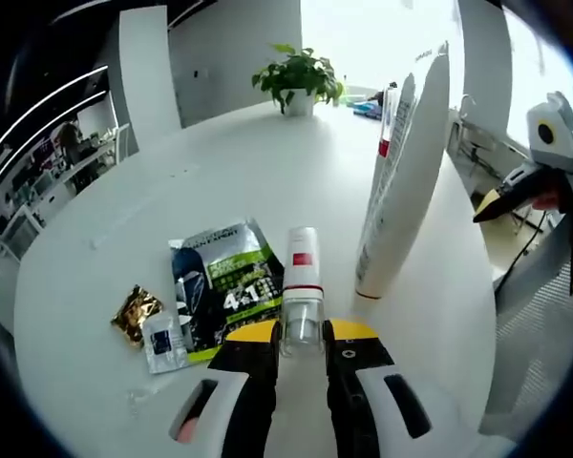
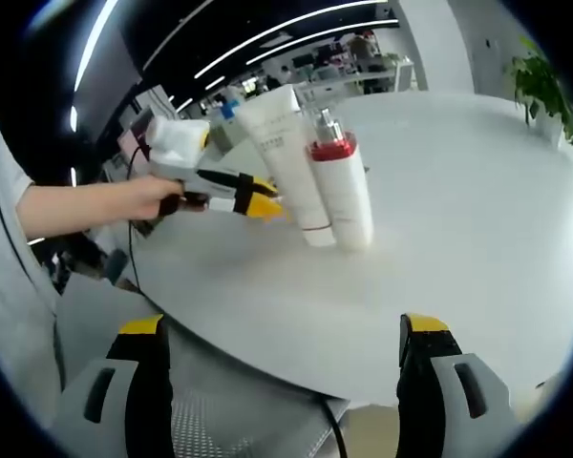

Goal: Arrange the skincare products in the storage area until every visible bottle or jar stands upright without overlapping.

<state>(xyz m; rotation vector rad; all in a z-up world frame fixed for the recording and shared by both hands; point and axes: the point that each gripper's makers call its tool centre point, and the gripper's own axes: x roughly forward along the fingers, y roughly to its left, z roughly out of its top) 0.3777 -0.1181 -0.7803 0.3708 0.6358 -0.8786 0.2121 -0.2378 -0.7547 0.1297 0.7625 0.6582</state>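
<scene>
- Two containers upright on the white counter (image 1: 220, 172): one pump bottle (image 1: 302, 296), pinched by the left gripper (image 1: 303, 334); one white tube (image 1: 406, 172) beside it.
- Right gripper (image 2: 282, 348): spread, holding nothing.
- Three sachets (image 1: 224, 286); one potted plant (image 1: 298, 78); open-plan office.

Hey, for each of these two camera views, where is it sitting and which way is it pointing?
Left gripper view: rides the left hand-held gripper, low over the white table, facing a potted plant; its jaws clamp a pump bottle.
Right gripper view: rides the open right hand-held gripper, off the table edge, facing the person's hand.
Shared: the pump bottle and white tube.
</scene>
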